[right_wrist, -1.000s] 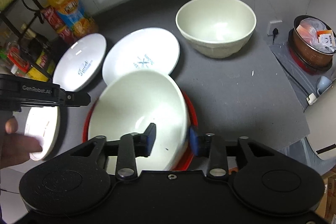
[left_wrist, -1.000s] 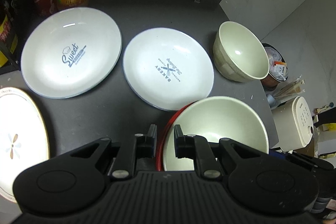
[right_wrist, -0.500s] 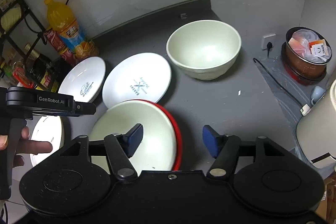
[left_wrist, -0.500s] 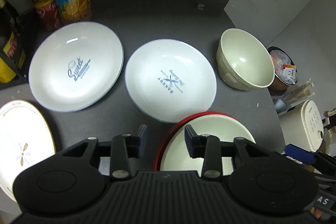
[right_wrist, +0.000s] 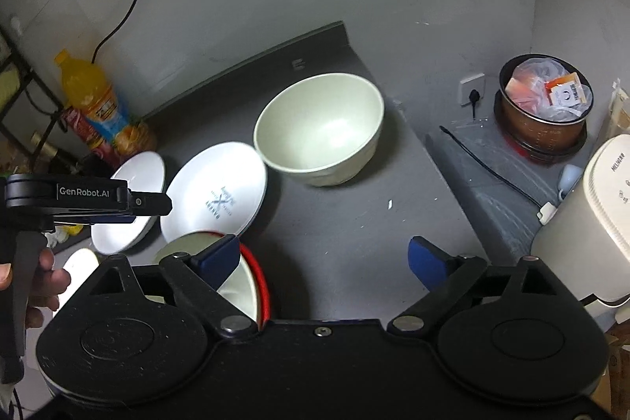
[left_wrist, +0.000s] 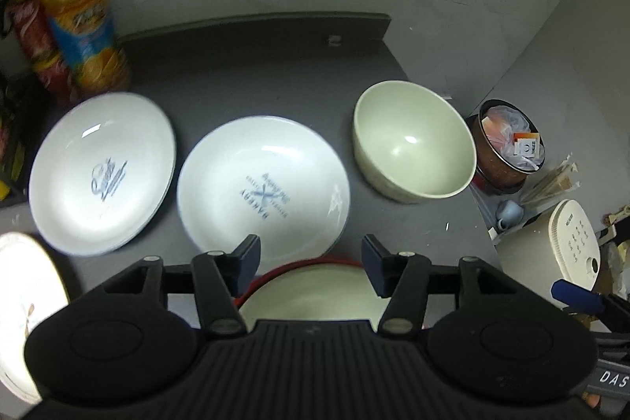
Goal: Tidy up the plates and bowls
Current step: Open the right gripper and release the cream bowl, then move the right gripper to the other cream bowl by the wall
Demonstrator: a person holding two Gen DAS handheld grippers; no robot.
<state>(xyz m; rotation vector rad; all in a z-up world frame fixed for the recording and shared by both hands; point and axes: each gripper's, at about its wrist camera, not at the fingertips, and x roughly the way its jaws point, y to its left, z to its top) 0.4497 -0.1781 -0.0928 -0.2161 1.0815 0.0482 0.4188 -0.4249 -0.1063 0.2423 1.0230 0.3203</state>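
Gaping wide, the left gripper (left_wrist: 311, 254) and right gripper (right_wrist: 325, 258) hang empty above the cream bowl (left_wrist: 315, 298) nested in the red-rimmed plate (right_wrist: 258, 278) at lower centre.

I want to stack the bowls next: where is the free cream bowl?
In both views the cream bowl stands on the grey counter's right side, just right of the Bakery plate.

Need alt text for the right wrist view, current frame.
Open right tongs hover over a dark counter, above a cream bowl on a red plate. Beyond sit a second cream bowl, two white plates and an orange drink bottle.
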